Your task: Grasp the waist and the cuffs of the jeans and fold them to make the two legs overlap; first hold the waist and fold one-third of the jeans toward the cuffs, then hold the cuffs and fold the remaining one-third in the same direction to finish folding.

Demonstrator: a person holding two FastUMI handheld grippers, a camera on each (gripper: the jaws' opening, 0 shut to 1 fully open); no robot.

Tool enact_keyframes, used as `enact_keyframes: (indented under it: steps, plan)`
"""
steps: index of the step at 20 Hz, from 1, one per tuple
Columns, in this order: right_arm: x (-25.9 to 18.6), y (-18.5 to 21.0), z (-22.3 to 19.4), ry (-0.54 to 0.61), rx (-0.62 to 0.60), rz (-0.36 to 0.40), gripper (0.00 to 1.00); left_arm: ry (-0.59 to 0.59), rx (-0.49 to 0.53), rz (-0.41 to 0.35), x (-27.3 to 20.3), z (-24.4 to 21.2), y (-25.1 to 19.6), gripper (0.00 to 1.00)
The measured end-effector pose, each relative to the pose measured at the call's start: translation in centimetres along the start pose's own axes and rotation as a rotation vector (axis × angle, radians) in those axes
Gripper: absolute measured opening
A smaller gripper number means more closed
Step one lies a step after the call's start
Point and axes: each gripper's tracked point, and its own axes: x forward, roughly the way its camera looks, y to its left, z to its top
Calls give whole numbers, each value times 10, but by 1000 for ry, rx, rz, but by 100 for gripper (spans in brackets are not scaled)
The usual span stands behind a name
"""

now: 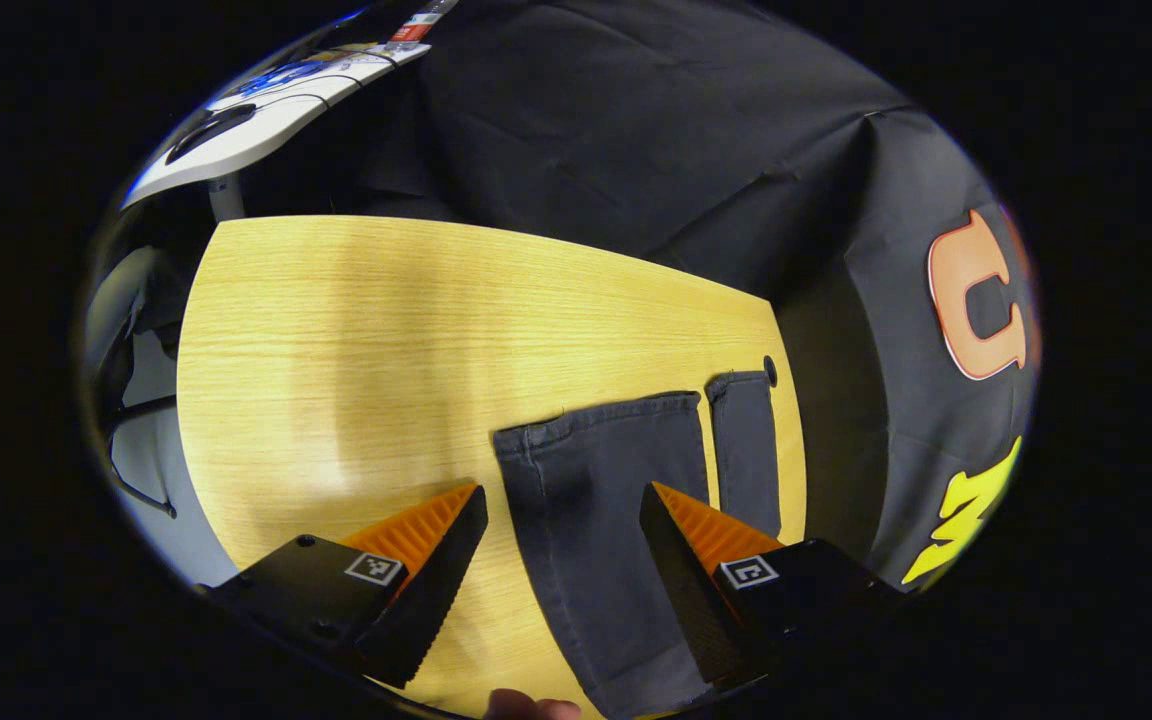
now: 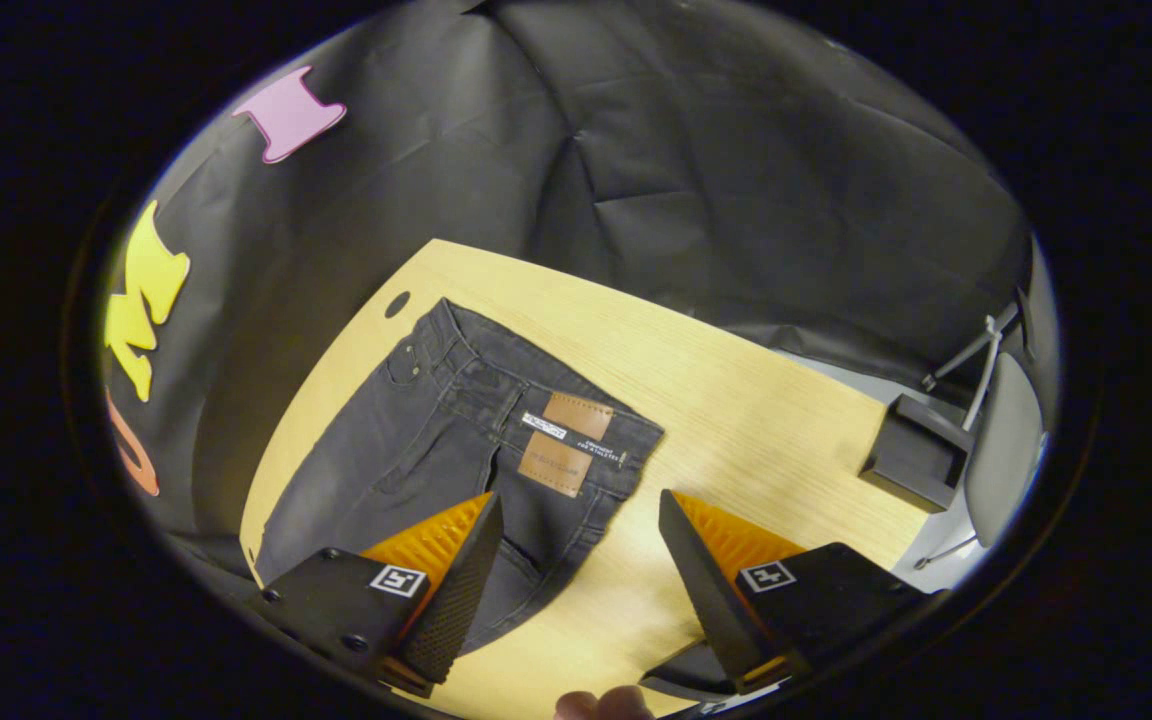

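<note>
Dark grey jeans lie flat on a light wooden table (image 1: 336, 350). In the left gripper view the two leg cuffs (image 1: 606, 425) lie side by side toward the table's right edge, the nearer leg (image 1: 596, 560) running down between the fingers. My left gripper (image 1: 563, 500) is open above that leg and holds nothing. In the right gripper view the waist (image 2: 536, 400) with brown paper tags (image 2: 561, 450) lies spread on the table (image 2: 756, 420). My right gripper (image 2: 581, 505) is open above the waist's near corner, not touching it.
A white desk (image 1: 266, 110) with cables stands beyond the table's far left in the left gripper view. A black box (image 2: 911, 455) and a chair (image 2: 1001, 440) sit past the table's right end in the right gripper view. A cable hole (image 2: 397, 303) marks the far corner.
</note>
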Motion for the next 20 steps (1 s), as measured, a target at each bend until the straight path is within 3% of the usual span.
enact_keyframes:
  steps: [3,4,6,12,14,15,16,17,18,19,20]
  plan:
    - [7,2,-6,14,-4,-16,93,-19,27,7,7,5,-6,97]
    - [8,4,-5,4,-13,-20,98,-21,38,10,9,5,-8,97]
    - [13,9,-4,-4,-23,-23,98,-26,58,11,14,5,-13,97]
    - [20,15,0,-26,-34,-59,99,-8,69,-75,32,0,-42,96]
    - [23,15,0,-37,-45,-106,98,4,55,-85,39,-3,-47,92]
    - [24,12,0,-39,-60,-144,98,8,49,-90,42,-5,-48,83]
    - [25,12,0,-45,-81,-170,92,12,40,-106,43,-5,-53,78]
    - [26,7,1,-52,-104,-215,93,14,36,-113,45,-4,-55,71]
    - [26,4,0,-64,-122,-250,81,22,36,-113,49,-8,-55,69]
    - [25,2,-2,-65,-135,-281,80,27,32,-113,51,-10,-55,72]
    - [26,4,1,-65,-149,-300,72,31,33,-109,54,-11,-56,66]
